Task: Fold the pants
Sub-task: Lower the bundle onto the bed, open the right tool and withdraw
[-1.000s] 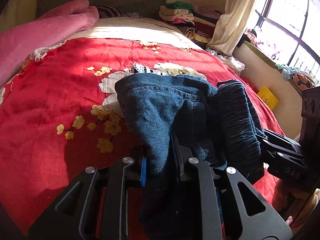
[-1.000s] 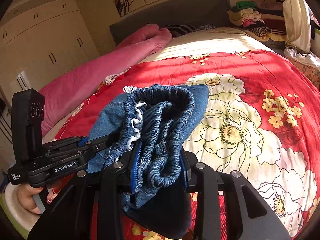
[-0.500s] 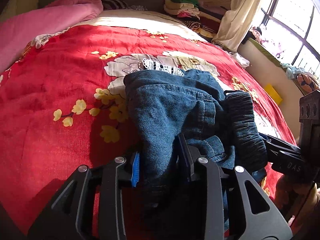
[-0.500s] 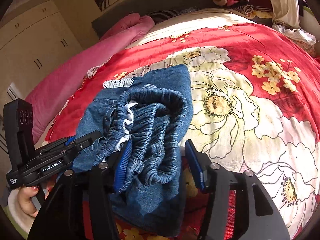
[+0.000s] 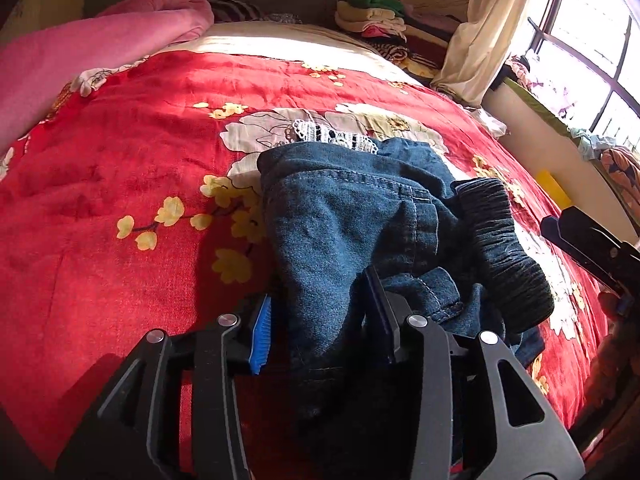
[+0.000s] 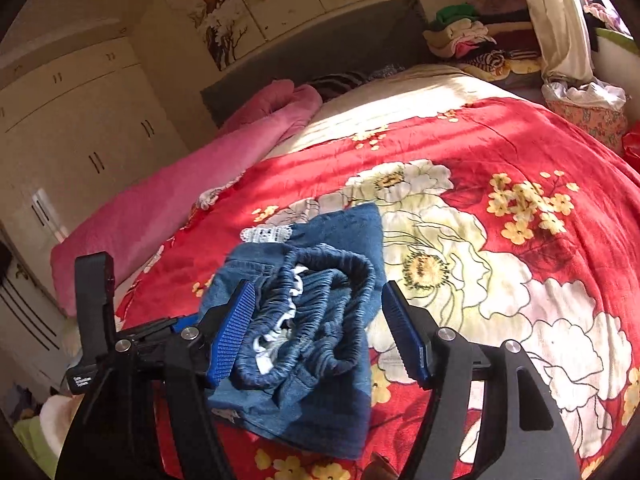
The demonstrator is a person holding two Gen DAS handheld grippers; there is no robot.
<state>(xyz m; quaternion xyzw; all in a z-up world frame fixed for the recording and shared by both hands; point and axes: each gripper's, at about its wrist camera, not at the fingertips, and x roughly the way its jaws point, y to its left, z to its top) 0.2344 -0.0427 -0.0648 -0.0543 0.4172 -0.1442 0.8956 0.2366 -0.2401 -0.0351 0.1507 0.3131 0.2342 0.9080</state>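
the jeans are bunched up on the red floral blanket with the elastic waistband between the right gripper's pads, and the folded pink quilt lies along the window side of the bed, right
Not quite. The pink quilt lies along the wardrobe side, opposite the window, as the right wrist view shows. The rest holds: the jeans sit bunched on the red floral blanket, their elastic waistband between the pads of the opening right gripper.

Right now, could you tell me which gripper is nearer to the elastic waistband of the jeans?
Right. The right gripper is opening with the waistband bunched between its fingers. The left gripper is also opening, astride the plain denim fold beside the waistband, not on the elastic.
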